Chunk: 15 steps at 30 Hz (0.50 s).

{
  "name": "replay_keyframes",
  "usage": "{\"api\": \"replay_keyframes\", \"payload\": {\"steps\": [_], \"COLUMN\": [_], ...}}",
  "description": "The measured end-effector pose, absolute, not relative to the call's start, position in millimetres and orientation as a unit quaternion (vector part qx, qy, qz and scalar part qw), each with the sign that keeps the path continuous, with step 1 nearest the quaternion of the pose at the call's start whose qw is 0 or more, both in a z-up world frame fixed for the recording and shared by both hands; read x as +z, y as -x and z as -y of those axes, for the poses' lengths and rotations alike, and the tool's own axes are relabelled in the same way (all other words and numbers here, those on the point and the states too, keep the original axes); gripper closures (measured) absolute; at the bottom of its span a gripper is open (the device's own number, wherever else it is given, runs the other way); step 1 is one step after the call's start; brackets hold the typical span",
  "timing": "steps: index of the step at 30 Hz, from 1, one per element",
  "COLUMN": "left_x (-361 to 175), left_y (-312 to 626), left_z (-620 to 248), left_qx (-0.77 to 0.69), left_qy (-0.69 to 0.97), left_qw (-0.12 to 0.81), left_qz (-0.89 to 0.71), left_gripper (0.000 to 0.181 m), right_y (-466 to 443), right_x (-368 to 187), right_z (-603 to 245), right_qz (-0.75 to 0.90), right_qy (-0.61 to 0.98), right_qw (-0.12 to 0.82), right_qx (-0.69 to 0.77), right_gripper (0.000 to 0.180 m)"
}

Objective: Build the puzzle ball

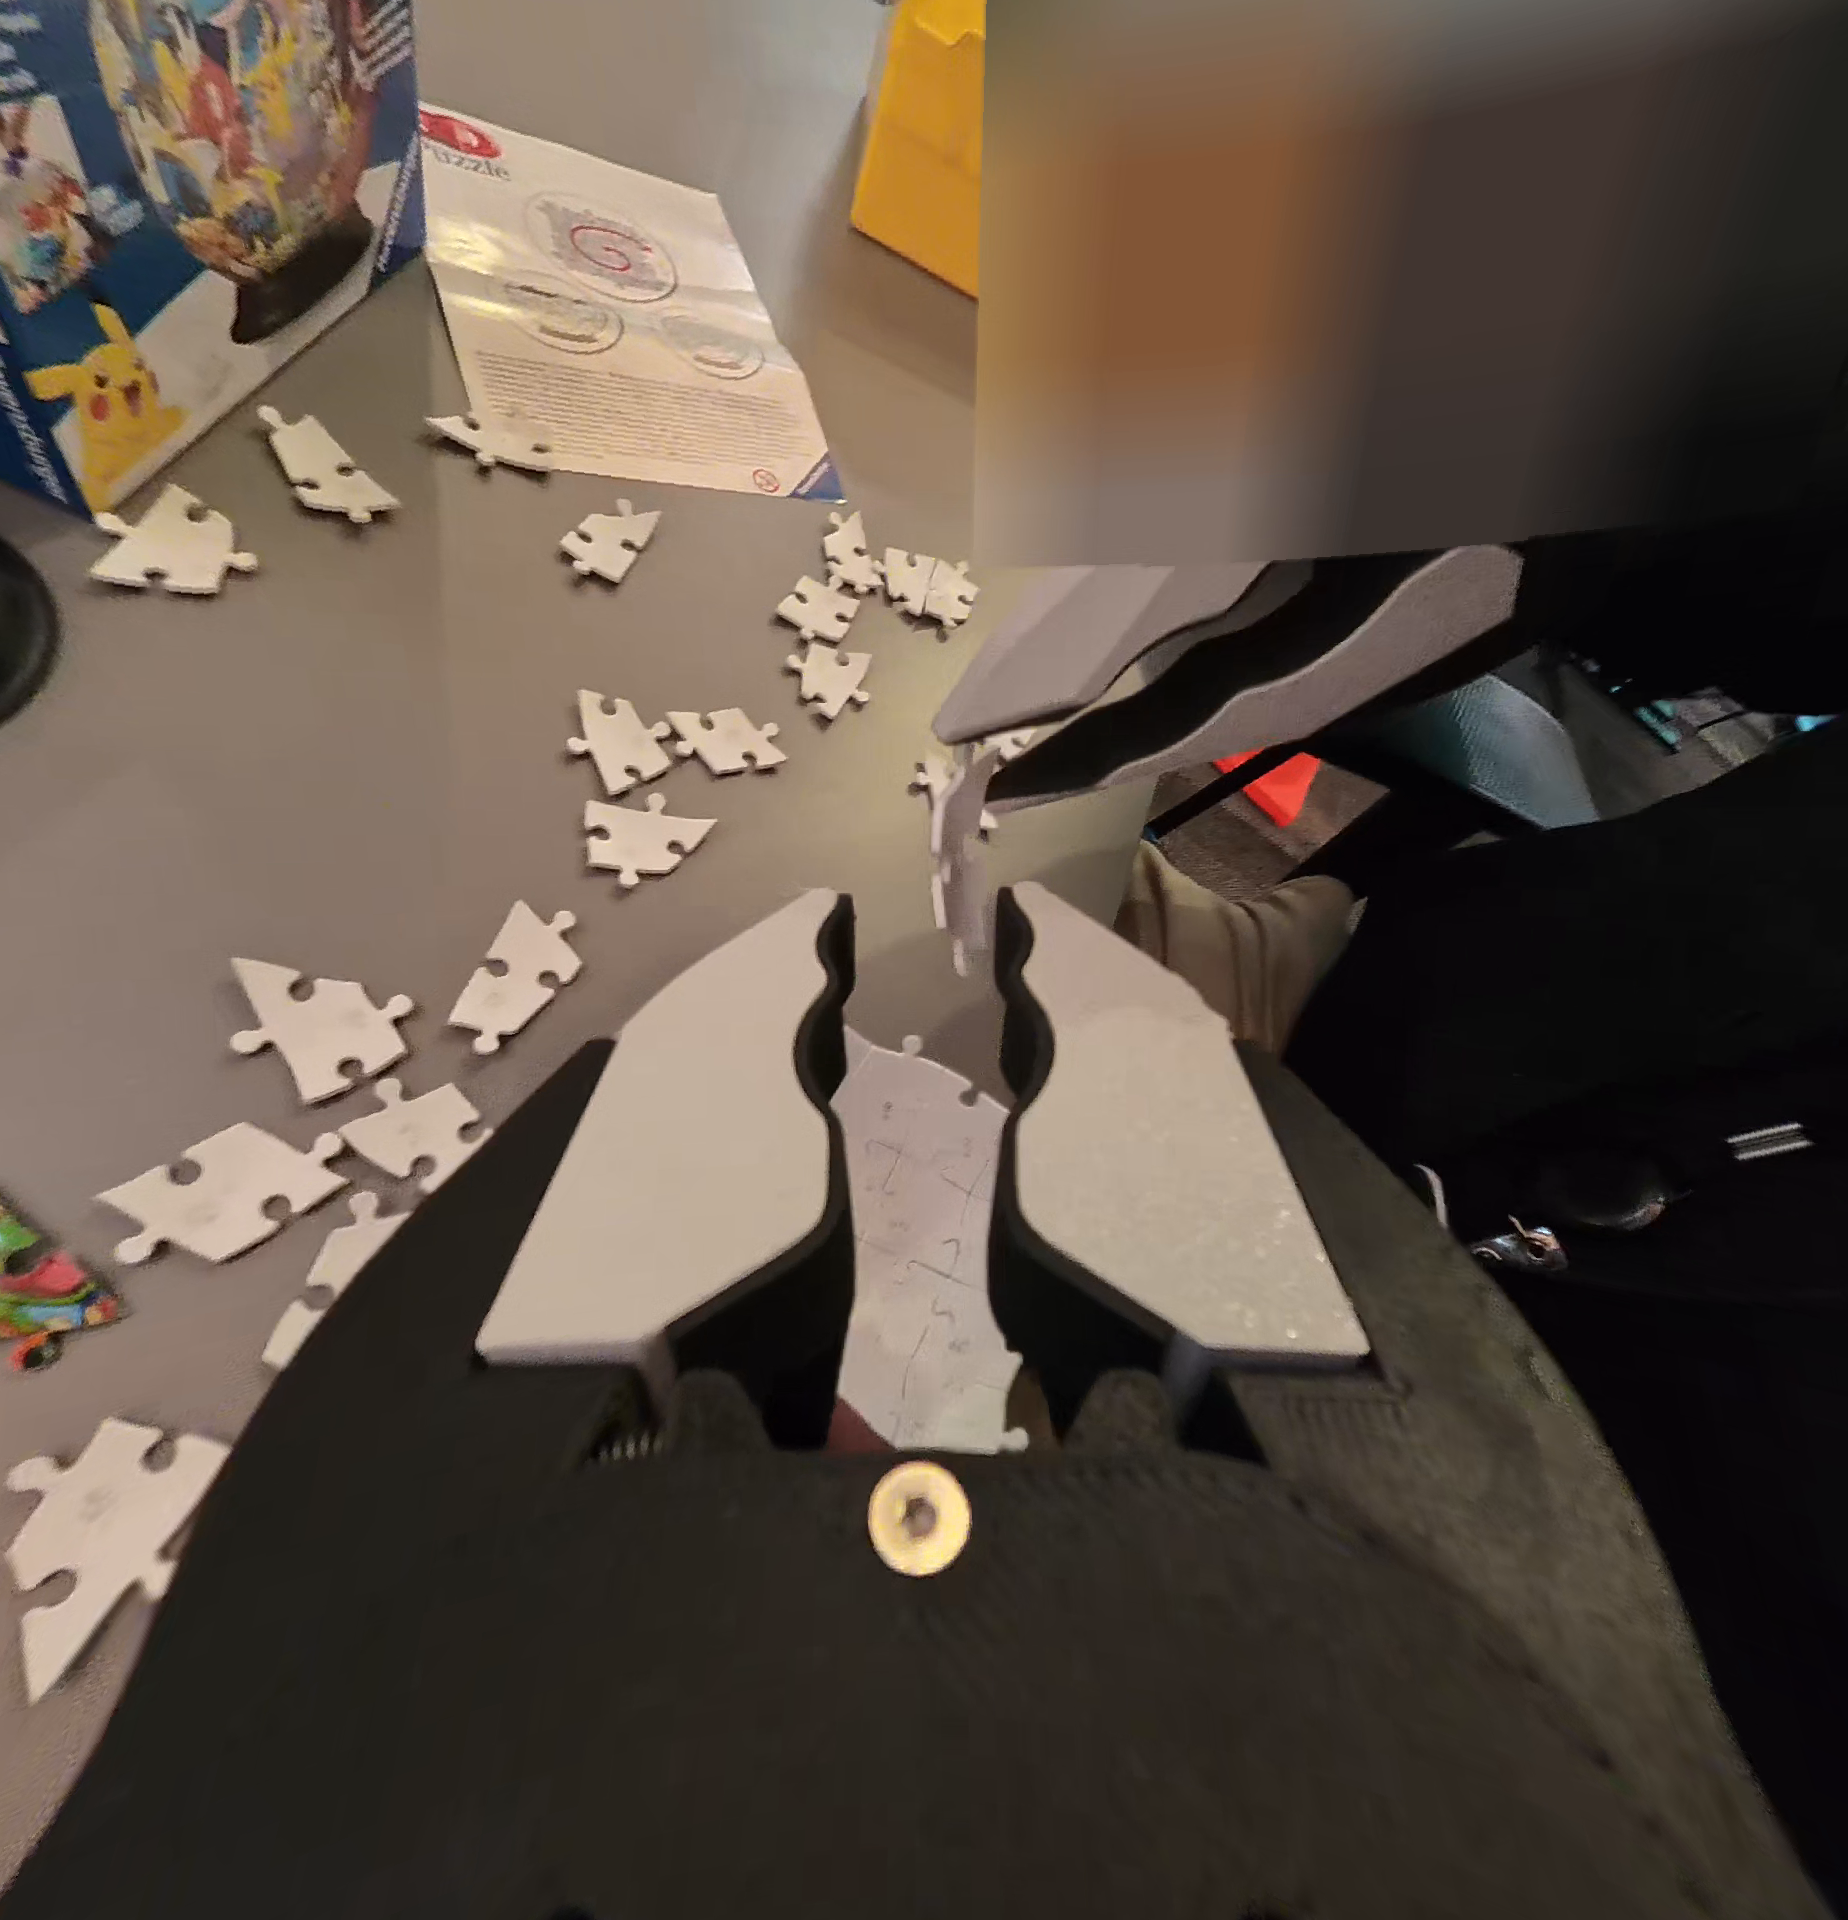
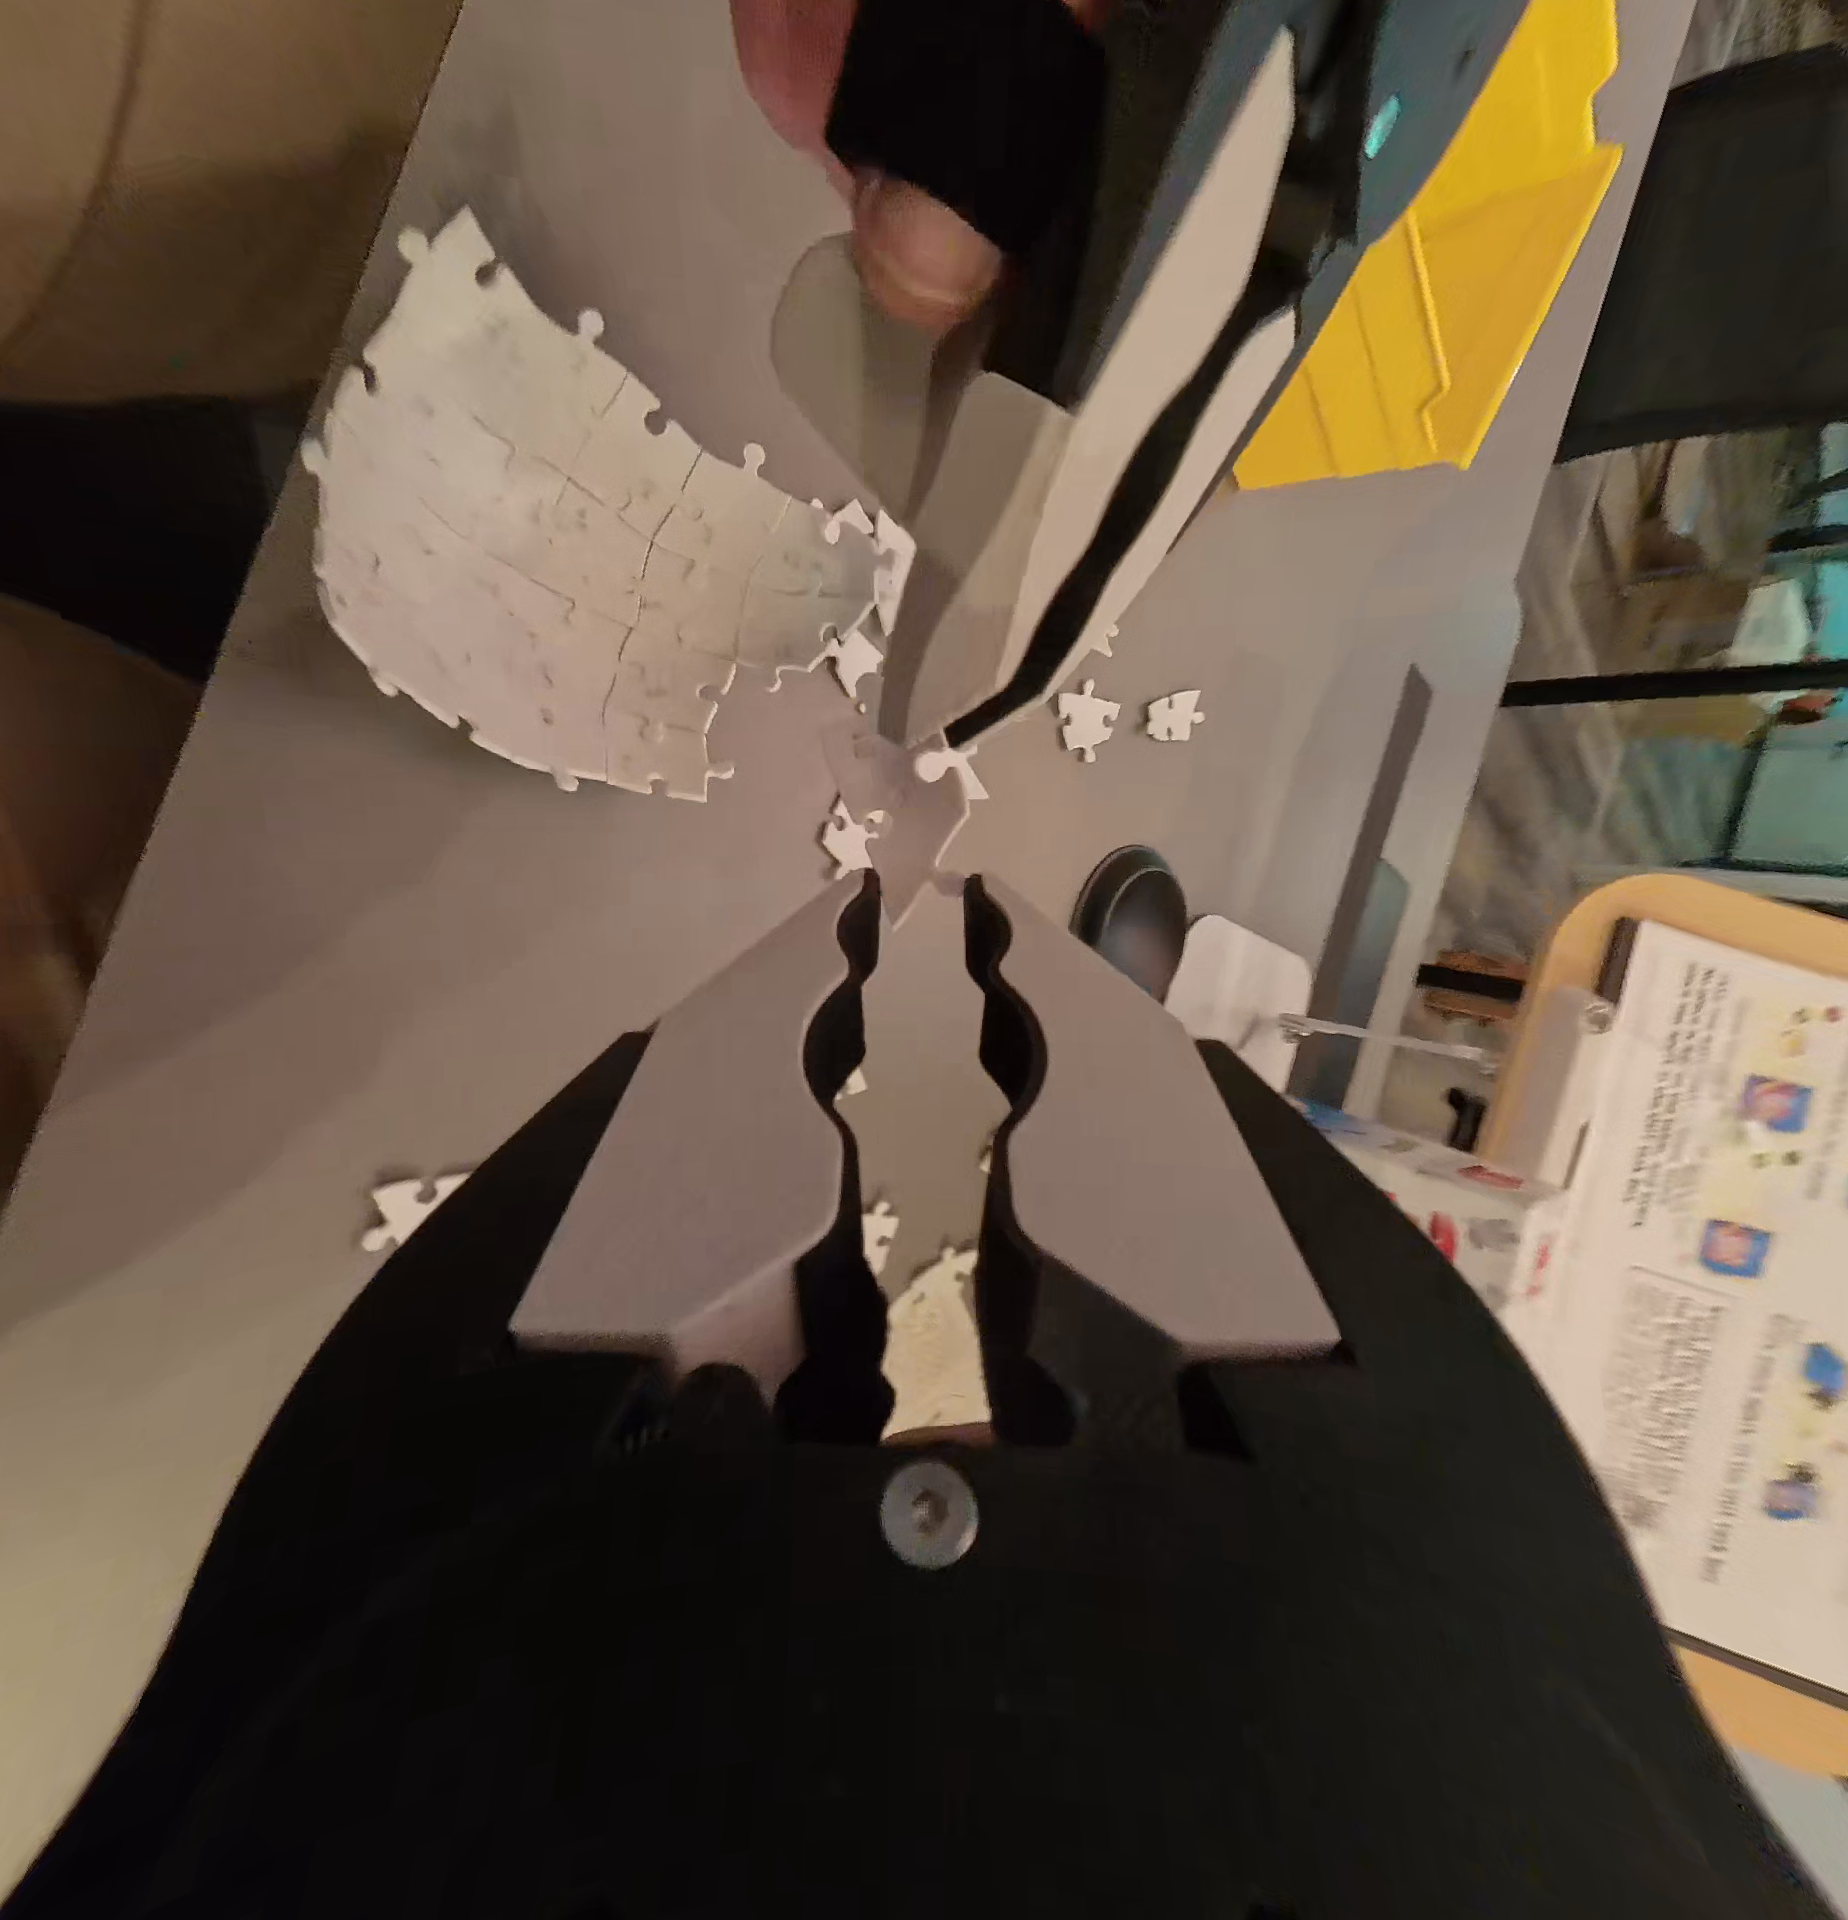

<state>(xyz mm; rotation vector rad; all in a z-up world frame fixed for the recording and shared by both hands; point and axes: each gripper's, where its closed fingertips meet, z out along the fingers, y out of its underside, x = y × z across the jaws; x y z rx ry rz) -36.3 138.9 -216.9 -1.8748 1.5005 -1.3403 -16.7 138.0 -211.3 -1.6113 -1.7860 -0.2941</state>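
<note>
Pinching a white puzzle piece [image 1: 956, 873] by its far end, the right gripper [image 1: 967, 764] hangs it between the spread left gripper [image 1: 925, 914] tips, evidently for regrasping.

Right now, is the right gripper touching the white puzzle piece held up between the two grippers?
Touching. The left wrist view shows the right gripper with its tips pinched on the top of the puzzle piece, which hangs edge-on below them.

A yellow bin [image 1: 920, 156] sits at the grey worktop's [image 1: 276, 810] far edge; a black round object [image 1: 0, 634] lies left.
</note>
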Motion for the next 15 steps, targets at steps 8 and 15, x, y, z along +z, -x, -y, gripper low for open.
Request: {"api": "replay_keyframes", "payload": {"steps": [8, 15], "left_x": [-221.4, -214.9], "left_y": [34.7, 38.2], "left_z": [-134.1, -144.9], "left_qx": [-0.497, -0.525], "left_qy": [0.672, 0.669], "left_qw": [0.185, 0.227], "left_qz": [-0.518, -0.475], "left_gripper": [0.178, 0.178], "right_y": [16.8, 20.8], "right_x": [-209.3, -202.3], "right_z": [-139.9, -146.7], "right_qz": [0.704, 0.549], "right_qy": [0.589, 0.72], "right_qw": [0.362, 0.414], "right_qx": [-0.163, 0.097], "right_gripper": [0.166, 0.152]}}
